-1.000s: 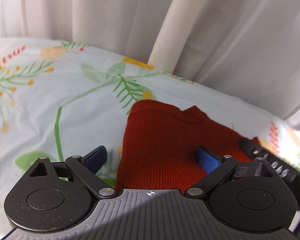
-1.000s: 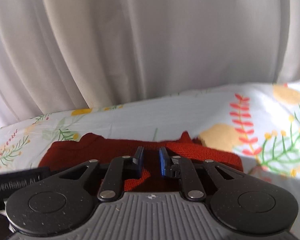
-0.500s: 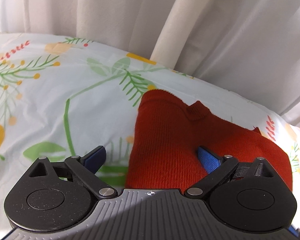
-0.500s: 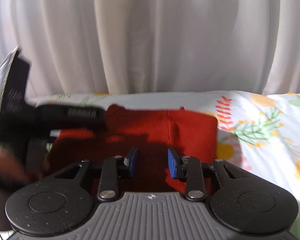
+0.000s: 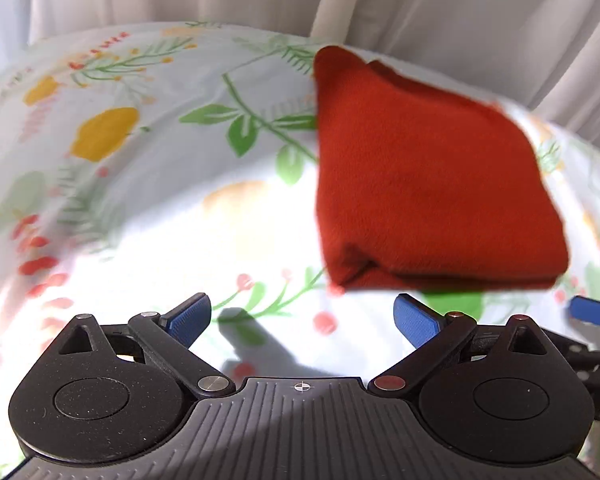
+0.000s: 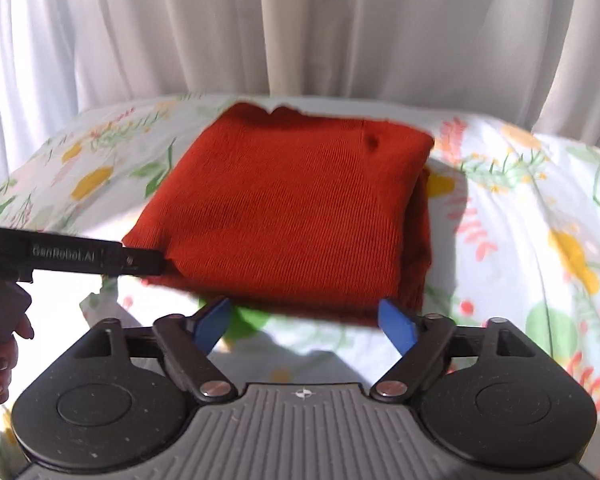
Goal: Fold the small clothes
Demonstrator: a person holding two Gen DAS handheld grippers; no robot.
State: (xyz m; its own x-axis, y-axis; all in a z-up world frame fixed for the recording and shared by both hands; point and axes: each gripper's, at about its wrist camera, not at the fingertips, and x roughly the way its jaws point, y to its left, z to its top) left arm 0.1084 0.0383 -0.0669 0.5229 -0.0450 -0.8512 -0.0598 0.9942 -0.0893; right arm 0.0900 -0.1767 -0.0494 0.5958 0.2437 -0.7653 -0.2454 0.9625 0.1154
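Observation:
A rust-red knitted garment [image 5: 428, 176] lies folded into a thick rectangle on the floral sheet [image 5: 140, 200]. My left gripper [image 5: 303, 314] is open over bare sheet, just short of the garment's near left corner, with nothing between its blue pads. In the right wrist view the same garment [image 6: 292, 208] fills the middle. My right gripper [image 6: 305, 318] hovers at its near edge; its jaws are opening wide and hold nothing. The left gripper's black finger [image 6: 80, 256] reaches in from the left and ends at the garment's near left corner.
White curtains [image 6: 300, 20] hang close behind the far edge of the bed. The floral sheet [image 6: 520, 220] stretches to both sides of the garment. A person's hand [image 6: 0, 356] shows at the left border of the right wrist view.
The right jaws have spread from nearly shut on the red fabric to wide apart. Both grippers have drawn back off the garment, which now lies ahead of them. The left jaws stayed open.

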